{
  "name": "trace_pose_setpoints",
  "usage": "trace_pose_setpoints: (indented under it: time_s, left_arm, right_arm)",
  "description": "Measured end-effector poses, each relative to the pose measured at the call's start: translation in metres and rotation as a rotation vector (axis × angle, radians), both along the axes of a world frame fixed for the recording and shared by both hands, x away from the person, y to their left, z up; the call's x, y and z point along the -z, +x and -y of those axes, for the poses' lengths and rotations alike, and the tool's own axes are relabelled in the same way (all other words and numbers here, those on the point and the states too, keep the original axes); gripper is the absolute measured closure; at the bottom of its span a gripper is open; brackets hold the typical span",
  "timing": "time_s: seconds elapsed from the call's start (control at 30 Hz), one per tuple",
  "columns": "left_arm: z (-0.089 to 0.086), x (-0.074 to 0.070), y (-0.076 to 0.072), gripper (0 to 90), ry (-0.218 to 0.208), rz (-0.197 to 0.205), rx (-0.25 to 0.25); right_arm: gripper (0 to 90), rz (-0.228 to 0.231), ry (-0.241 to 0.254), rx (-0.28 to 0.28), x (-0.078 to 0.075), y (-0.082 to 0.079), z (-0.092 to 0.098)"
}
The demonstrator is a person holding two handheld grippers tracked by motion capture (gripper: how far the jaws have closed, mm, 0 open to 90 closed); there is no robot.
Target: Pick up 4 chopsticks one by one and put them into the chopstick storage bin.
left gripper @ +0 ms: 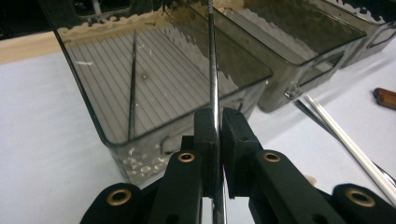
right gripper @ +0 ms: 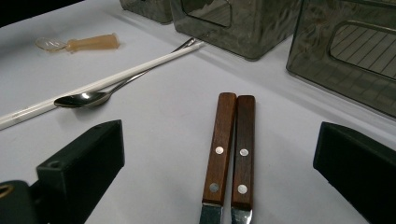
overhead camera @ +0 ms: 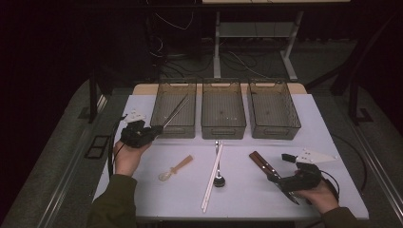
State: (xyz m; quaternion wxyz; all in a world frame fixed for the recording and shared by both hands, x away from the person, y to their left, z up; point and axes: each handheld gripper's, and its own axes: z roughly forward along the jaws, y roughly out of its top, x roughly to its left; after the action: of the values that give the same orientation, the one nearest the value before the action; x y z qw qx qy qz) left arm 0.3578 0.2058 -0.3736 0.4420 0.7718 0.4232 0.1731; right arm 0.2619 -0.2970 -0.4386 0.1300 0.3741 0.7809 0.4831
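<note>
The left gripper view is showing the left hand-held gripper [left gripper: 217, 140] clamping a thin metal rod [left gripper: 213, 70] whose far end is reaching over the left bin [left gripper: 93, 107], something the high view is only hinting at. The right gripper view is showing the right hand-held gripper [right gripper: 219, 182] gaping wide around two wooden-handled knives [right gripper: 231, 144] lying on the counter [right gripper: 154, 130] right of the left bin. The middle bin [overhead camera: 223, 110] is holding a few small specks.

Smoky grey translucent bins [overhead camera: 223, 110] with ribbed floors at twelve o'clock; white table [overhead camera: 157, 190]; brown riveted knife handles [right gripper: 231, 144]; white chopsticks [overhead camera: 212, 176]; silver spoon [right gripper: 84, 99]; tan-handled clear spoon [overhead camera: 177, 168] at nine; black grippers [left gripper: 218, 140].
</note>
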Motion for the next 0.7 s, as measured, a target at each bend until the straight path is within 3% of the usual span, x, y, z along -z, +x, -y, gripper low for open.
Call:
trace_pose_setpoints:
  time_s: [0.7]
  left_arm:
    - [0.011, -0.017, 0.056, 84.7, -0.003, -0.015, -0.043]
  right_arm:
    - [2.1, -0.001, 0.006, 0.007, 0.000, 0.000, 0.001]
